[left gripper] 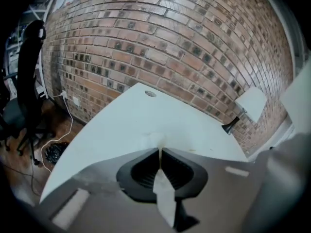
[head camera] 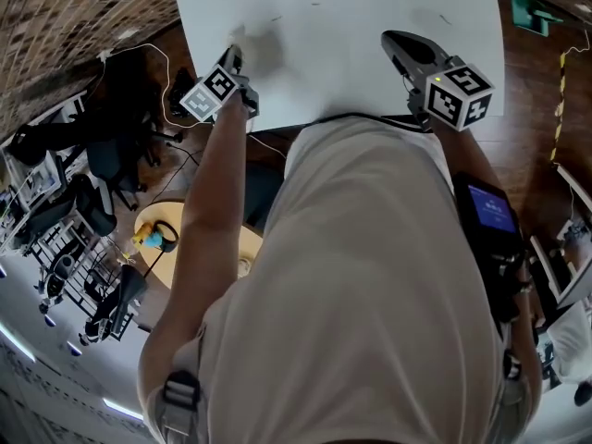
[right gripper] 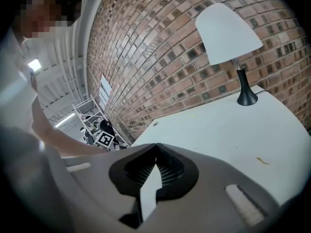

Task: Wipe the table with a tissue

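Observation:
The white table (head camera: 351, 26) fills the top of the head view. My left gripper (head camera: 233, 60) rests its tip on the table near the left edge. Its jaws are shut on a small white tissue (left gripper: 152, 141), which bunches out past the tips onto the tabletop (left gripper: 146, 120). My right gripper (head camera: 400, 46) hovers over the table's near right part. In the right gripper view its jaws (right gripper: 155, 145) meet at the tips with no tissue showing beyond them. A tiny yellowish speck (right gripper: 263, 160) lies on the table to its right.
A white-shaded lamp (right gripper: 228, 33) stands at the table's far right corner by the brick wall (left gripper: 184, 38). A round cable hole (left gripper: 150, 93) sits near the far edge. A black office chair (left gripper: 29, 81) and cables (left gripper: 56, 152) are on the floor to the left.

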`<state>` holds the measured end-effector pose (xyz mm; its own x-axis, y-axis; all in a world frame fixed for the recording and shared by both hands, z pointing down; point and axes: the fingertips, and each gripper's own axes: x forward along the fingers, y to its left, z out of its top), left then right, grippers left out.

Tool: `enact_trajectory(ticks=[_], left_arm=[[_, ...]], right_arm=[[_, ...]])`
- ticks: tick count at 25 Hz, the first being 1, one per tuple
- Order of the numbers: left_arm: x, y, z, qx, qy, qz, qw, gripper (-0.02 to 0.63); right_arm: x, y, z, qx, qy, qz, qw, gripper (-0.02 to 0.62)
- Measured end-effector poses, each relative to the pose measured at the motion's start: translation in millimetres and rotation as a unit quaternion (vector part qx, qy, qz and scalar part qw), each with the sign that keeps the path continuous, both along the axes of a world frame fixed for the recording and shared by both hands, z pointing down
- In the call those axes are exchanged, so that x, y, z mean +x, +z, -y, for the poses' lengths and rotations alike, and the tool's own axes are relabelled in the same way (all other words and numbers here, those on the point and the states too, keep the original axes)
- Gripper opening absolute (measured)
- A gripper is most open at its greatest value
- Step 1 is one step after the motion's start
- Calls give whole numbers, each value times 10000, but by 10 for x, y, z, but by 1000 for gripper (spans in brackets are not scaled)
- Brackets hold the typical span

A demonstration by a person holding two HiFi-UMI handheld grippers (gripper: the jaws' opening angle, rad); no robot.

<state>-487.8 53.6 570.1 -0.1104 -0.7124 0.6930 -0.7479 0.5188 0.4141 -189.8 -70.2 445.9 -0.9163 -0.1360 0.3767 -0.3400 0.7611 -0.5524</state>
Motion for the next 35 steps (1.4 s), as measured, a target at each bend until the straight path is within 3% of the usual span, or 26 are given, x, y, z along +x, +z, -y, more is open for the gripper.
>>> enact_trajectory(ticks=[5,11,17,21,23,27,30,32,35], left_arm=[[-153,98,153,-254,83,102,9996,23],[-210,176,275,-803,580,603,9933,24],[-33,187,386,-847,990,638,9894,23],[193,165,559,-948,1467,849,9810,23],[227,169,593,-967,1459,796,9813,23],[366,204,668,-782,1399,236,9868,23],[431,185,719,-854,1277,360,9875,23],[515,192,770,-744,1197,233,9897,21],[672,174,870,-790,1303,375,9876,21]], right_arm=[[91,11,3,-30,100,-18,9999,8],[201,21,55,-55,212,-41,9998,8],[252,29,67,-56,207,-69,9997,8],[229,7,67,-42,164,-69,9998,8],[232,-1,72,-37,156,-65,9999,8],[249,23,75,-48,157,-78,9998,8],[266,27,69,-55,209,-68,9997,8],[274,26,71,-55,238,-65,9997,8],[287,29,91,-65,306,-61,9995,8]])
